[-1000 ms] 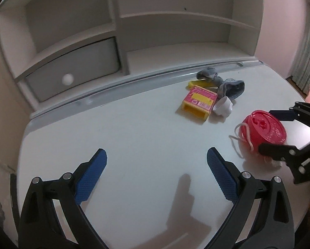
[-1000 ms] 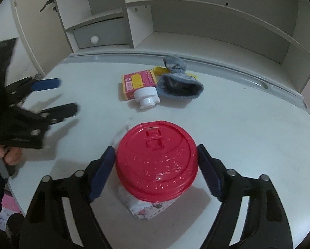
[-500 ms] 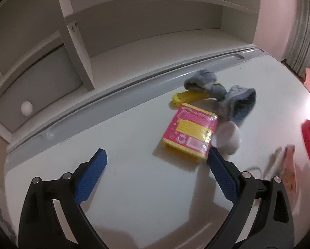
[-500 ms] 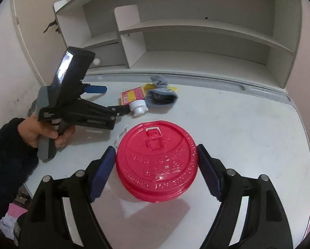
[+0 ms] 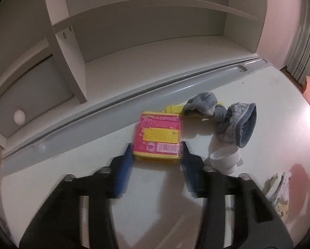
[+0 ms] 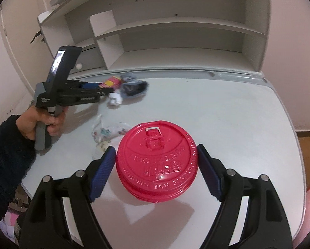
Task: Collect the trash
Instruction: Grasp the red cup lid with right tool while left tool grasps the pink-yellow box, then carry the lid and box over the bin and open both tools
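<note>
The left gripper [image 5: 157, 151] has its jaws partly closed around the near end of the pink and yellow box [image 5: 159, 137], one blue pad at each side of it; the pads look to be at the box's edges or just short of touching, and the blur makes it impossible to say whether they grip yet. The box lies flat on the white table [image 5: 269, 95], straight ahead between the jaws, with only its near end inside them. Just outside the right-hand jaw sits a white cap [image 5: 224, 160], and beyond that jaw lies a grey sock [image 5: 236, 124], so the squeeze should be kept square on the box's two long sides, with the pads pushed a little further forward first so that more of the box sits between them. A card box of this kind probably gives under pressure, so a firm but not crushing close seems right, followed by a straight lift so the cap is not knocked. The right gripper [image 6: 156, 166] holds a red lid [image 6: 156, 164] between its jaws, both pads pressed against the rim, and the lid hangs above the table. A crumpled printed wrapper [image 6: 107, 132] lies on the table just past its left-hand jaw, yet to be collected.
</note>
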Motion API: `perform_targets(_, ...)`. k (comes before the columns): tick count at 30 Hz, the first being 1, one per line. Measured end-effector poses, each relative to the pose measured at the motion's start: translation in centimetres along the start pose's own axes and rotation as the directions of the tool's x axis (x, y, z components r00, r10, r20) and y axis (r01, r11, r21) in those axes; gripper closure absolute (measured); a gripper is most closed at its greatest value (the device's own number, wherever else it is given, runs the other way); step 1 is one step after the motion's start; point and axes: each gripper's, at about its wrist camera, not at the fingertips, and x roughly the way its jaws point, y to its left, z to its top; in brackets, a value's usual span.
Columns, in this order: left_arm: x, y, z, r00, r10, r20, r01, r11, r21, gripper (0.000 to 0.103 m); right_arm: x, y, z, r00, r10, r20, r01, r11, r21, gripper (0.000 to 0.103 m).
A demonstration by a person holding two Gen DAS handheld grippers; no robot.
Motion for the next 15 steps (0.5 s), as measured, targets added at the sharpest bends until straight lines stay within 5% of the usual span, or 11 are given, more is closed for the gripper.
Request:
perform_targets(8,-4.0,-1.1,-0.1,0.999,0.030,0.038,-0.028,0.998,-0.060,0.061,-4.6,-4.9,-3.2,0.995,-0.098,0.031,0.094,0.991,0.099,0.027)
perform_targets(15,-9.0,-9.1,0.0,0.993,-0.040,0.115,0.040,0.999,0.000,0.061,-10.8,-13.4,-9.4,0.965,-0.257,0.046,0.232,0.925,0.301,0.027)
